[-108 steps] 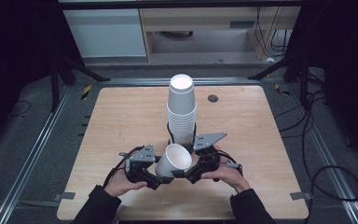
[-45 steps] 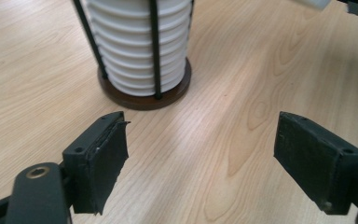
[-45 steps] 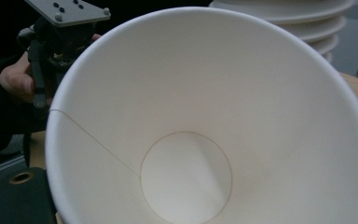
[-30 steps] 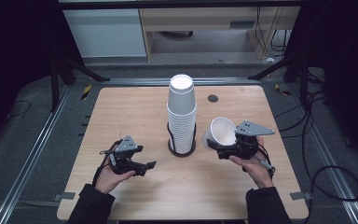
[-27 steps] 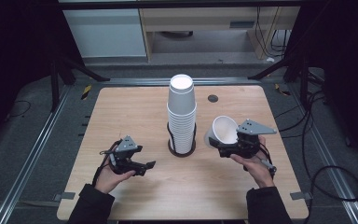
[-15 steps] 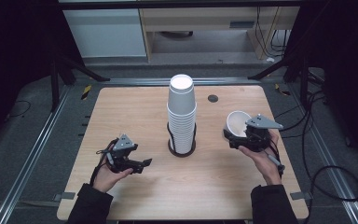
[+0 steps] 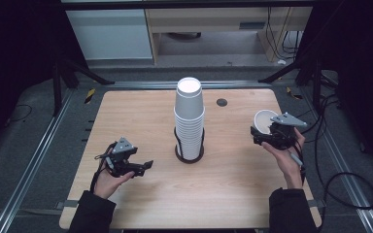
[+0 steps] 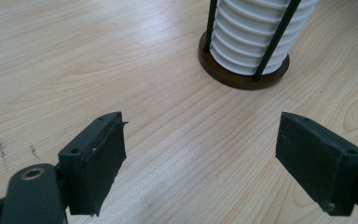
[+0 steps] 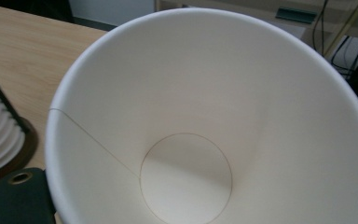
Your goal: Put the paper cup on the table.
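Your table (image 7: pixel 136 121) is pale wood, smooth and matt, with fine grain and a few faint scuffs in the left gripper view. The cup (image 9: pixel 205 140) you hold looks like white paper, matt inside, with a thin seam line and a rolled rim. The stack (image 7: pixel 189 121) is the same white paper, ribbed by its rims. Its holder (image 8: pixel 242 77) has a brown matt base and thin black rods. Your left pads (image 8: pixel 98 163) are black, matt, slightly rough-edged.

The stack of cups (image 8: pixel 254 35) in its holder (image 8: pixel 242 77) stands on the table (image 8: pixel 121 56) ahead of my left gripper (image 8: pixel 200 163), beyond the right-hand jaw. A single cup (image 9: pixel 214 140) sits at my right gripper (image 7: pixel 272 135), its mouth facing back along the jaws, and the stack lies to its left.
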`<state>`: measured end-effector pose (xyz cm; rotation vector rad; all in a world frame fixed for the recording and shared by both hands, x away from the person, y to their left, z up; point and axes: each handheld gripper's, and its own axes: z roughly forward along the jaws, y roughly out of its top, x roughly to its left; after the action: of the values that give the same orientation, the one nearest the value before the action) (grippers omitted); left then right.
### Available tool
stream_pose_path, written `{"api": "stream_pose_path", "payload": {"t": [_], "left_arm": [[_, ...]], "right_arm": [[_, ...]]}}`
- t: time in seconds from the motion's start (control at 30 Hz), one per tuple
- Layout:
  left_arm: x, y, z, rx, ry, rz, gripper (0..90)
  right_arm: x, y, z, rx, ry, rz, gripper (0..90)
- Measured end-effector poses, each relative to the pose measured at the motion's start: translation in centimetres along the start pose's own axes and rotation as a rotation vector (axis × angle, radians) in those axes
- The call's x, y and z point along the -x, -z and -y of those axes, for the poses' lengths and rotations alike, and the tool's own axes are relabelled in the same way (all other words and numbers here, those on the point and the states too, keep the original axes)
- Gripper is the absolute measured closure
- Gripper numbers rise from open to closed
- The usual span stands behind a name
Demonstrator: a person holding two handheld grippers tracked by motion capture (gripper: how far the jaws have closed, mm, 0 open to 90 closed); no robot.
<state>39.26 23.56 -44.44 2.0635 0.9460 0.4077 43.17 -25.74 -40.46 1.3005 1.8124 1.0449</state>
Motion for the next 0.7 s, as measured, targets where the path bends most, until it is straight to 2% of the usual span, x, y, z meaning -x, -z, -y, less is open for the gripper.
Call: {"api": "stream_pose_path", "payload": {"t": [0.2,0.47,0.63,0.7], "left_arm": [[-0.4,0.0,0.1,0.002,0.012,-0.011,15.5],[-0.8,0.2,0.1,0.004,0.021,-0.023,15.5],[-1.1,0.5,0.1,0.007,0.023,-0.035,15.5],[-1.2,0.7,0.0,0.013,0.027,-0.038,15.4]], "right_arm": [[1.7,-0.9,0.9,-0.052,-0.028,0.025,13.1],[2.3,-1.8,1.5,-0.096,-0.025,0.039,13.1],[2.5,-2.7,2.2,-0.151,-0.014,0.039,13.0],[2.5,-2.8,2.3,-0.153,-0.019,0.035,13.0]]}}
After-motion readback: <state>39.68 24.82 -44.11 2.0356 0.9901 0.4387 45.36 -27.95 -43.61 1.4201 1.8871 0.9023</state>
